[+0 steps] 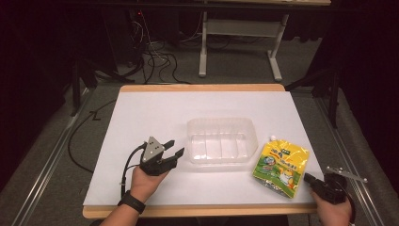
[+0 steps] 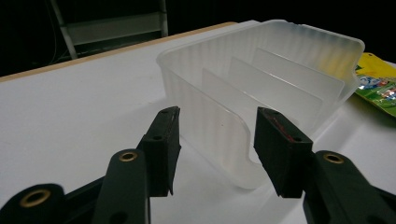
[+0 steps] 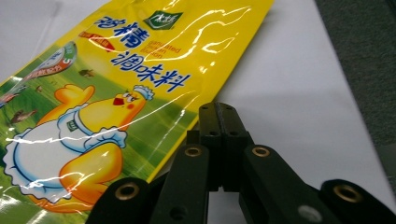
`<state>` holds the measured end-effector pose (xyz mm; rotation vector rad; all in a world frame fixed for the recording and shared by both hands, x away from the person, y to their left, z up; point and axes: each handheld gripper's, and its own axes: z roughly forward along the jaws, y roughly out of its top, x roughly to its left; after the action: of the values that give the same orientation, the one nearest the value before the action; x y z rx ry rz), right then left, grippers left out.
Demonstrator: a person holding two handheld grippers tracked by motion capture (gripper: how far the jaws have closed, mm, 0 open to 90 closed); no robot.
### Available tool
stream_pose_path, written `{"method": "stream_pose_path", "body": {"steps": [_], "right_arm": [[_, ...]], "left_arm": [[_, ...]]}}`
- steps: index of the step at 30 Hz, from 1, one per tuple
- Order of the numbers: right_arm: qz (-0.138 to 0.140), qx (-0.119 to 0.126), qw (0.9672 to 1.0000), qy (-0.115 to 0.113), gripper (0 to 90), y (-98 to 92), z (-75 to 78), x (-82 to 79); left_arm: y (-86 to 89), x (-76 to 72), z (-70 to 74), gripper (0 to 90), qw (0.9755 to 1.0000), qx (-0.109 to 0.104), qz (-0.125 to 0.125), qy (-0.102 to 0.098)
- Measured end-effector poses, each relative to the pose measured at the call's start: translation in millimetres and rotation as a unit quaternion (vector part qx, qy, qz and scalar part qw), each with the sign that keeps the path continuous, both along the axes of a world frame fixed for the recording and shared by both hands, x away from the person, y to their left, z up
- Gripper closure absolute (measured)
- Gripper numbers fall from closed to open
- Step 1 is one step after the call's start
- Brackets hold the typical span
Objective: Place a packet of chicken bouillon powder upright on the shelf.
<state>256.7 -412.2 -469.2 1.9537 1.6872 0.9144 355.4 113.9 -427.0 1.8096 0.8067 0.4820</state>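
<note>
High view, surface: tabletop (image 1: 141, 122) under a white sheet with a pale wooden edge, as I see it from my station; grey floor all around, dark room, cables (image 1: 155, 61) on the floor behind, and a grey frame stand (image 1: 240, 33) beyond.
High view, things: clear plastic container (image 1: 221, 141) with dividers near the middle; yellow pouch (image 1: 281, 165) lying flat just to its right, close to the near edge.
High view, hands: left tongs (image 1: 171, 148) just beside the container's left end; right tongs (image 1: 308, 178) at the pouch's near right corner.
Left gripper view: left tongs (image 2: 217, 140) spread, the container (image 2: 280, 70) and its near corner just ahead of the gap, no pad pressing on it that I can see; white sheet below, black room beyond the wooden edge.
Right gripper view: right tongs (image 3: 219, 116) pressed together, tips at the pouch's (image 3: 116, 93) edge; I cannot tell whether any film is caught between them; white sheet beneath, grey floor at right.
</note>
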Motion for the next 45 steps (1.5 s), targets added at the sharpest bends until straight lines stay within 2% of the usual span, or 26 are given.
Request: {"method": "stream_pose_path", "body": {"steps": [3, 7, 13, 17, 23, 33, 36, 39, 43, 45], "right_arm": [[0.002, -0.004, 1.0, 0.007, 90.0, 6.0, -0.4, 2.7], [0.007, 0.021, 0.9997, 0.005, 90.0, 3.8, -2.0, 2.3], [0.03, 0.011, 0.9994, 0.011, 90.0, 11.6, -1.3, 3.5], [0.034, 0.001, 0.9993, 0.017, 90.0, 16.1, 0.6, 0.4], [0.046, 0.011, 0.9986, 0.022, 90.0, 20.5, 0.5, -9.4], [0.085, -0.009, 0.9958, 0.031, 90.0, 43.0, 3.9, -14.4], [0.072, -0.018, 0.9972, 0.004, 90.0, 37.0, 9.7, -12.9], [0.061, -0.009, 0.9981, -0.008, 89.8, 30.4, 10.4, -7.8], [0.047, -0.004, 0.9985, -0.027, 82.9, 21.7, 11.4, 9.0], [0.044, -0.002, 0.9983, -0.04, 79.2, 19.1, 13.0, 19.2]], "left_arm": [[2.2, 1.4, 0.2, 51.0, 1.0, -0.002, 0.003, -0.001], [2.1, 1.4, 0.2, 51.1, 1.0, -0.003, 0.002, -0.001], [-0.1, 0.0, -0.4, 51.1, 1.0, 0.004, -0.001, -0.003], [0.1, -0.6, -0.2, 51.0, 1.0, 0.007, -0.003, -0.003], [1.0, 1.2, -0.4, 51.1, 1.0, 0.002, -0.003, -0.001], [2.9, 2.1, 0.1, 51.3, 1.0, -0.002, 0.001, -0.001], [4.5, 2.0, 0.1, 51.2, 1.0, 0.005, 0.001, -0.002], [6.6, 2.7, -0.5, 51.1, 0.9999, 0.01, 0.004, 0.0], [12.4, 2.8, -1.7, 51.1, 0.9996, 0.024, 0.011, -0.002], [17.9, 5.2, -5.4, 50.4, 0.9991, 0.04, 0.013, 0.002]]}}
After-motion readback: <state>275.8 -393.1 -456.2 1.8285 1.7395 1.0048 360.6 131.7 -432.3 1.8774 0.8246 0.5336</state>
